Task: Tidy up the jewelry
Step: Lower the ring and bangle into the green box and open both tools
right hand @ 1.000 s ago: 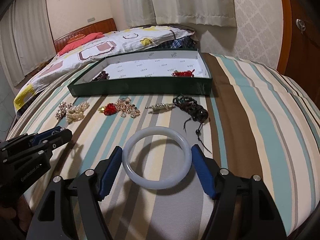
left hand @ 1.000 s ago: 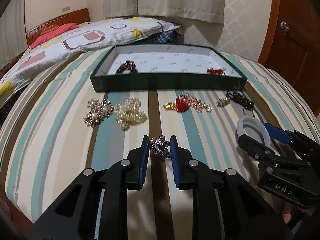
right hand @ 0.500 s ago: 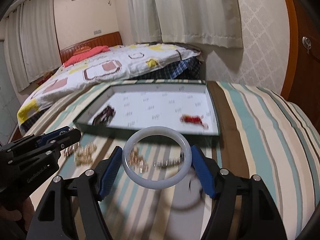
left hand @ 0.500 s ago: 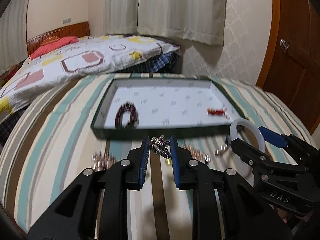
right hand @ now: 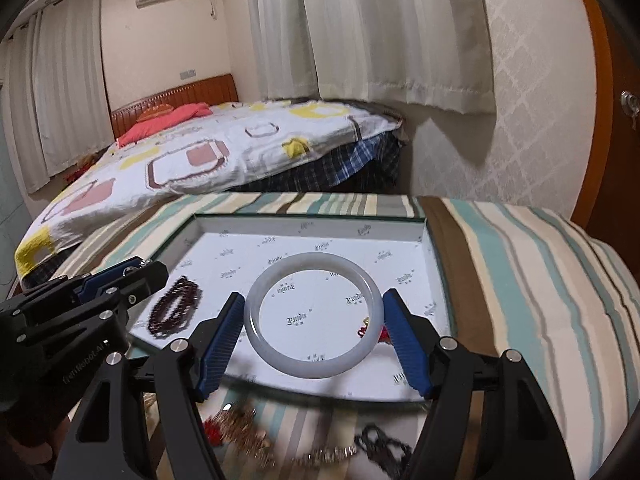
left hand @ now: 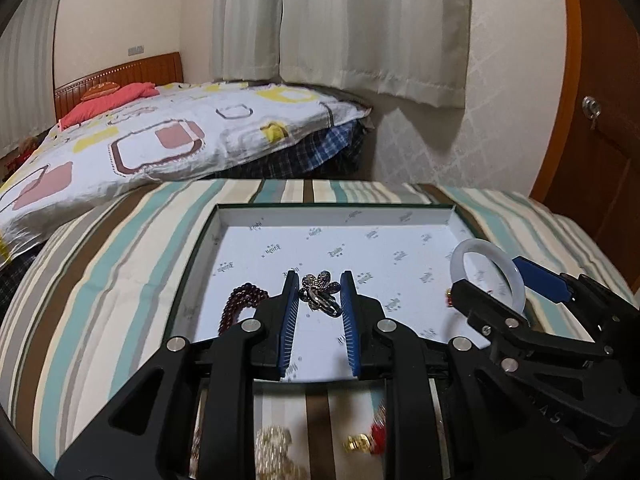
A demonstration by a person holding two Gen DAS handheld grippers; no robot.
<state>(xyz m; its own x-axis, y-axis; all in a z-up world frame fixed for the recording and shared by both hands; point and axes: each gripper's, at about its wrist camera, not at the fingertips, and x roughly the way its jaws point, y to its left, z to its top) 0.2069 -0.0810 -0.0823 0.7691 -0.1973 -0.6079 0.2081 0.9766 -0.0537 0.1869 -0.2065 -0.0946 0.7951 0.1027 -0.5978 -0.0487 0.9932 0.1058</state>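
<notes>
Over the tray, held things: a flower-shaped brooch [left hand: 319,290] and a white bangle [right hand: 312,315], both carried above the printed white floor of the tray.
Left gripper [left hand: 319,280]: jaws nearly closed, blue pads pinching the brooch at their tips; from the left wrist camera it sits dead centre.
Right gripper [right hand: 314,312]: jaws spread wide, pads pressing the bangle's outer rim at its 9 and 3 o'clock sides; the ring lies flat between them.
Bangle from the left camera [left hand: 490,270]: at 3 o'clock of the brooch, standing on edge in the right gripper's jaws.
Tray [right hand: 304,222]: shallow, dark green outside, white lining; it rests on the striped bedspread [right hand: 540,280].
Inside the tray: dark red bead bracelet [right hand: 176,312] at 9 o'clock of the bangle; a small red piece [right hand: 366,330] at 4 o'clock, partly hidden by the right pad.
Loose jewellery [right hand: 248,432]: blurred gold, red and dark pieces on the bedspread at 6 o'clock, outside the tray's near wall.
Beyond: a bed with a patterned quilt [left hand: 168,140] at 11 o'clock; pale curtains [left hand: 340,28] at 12.
</notes>
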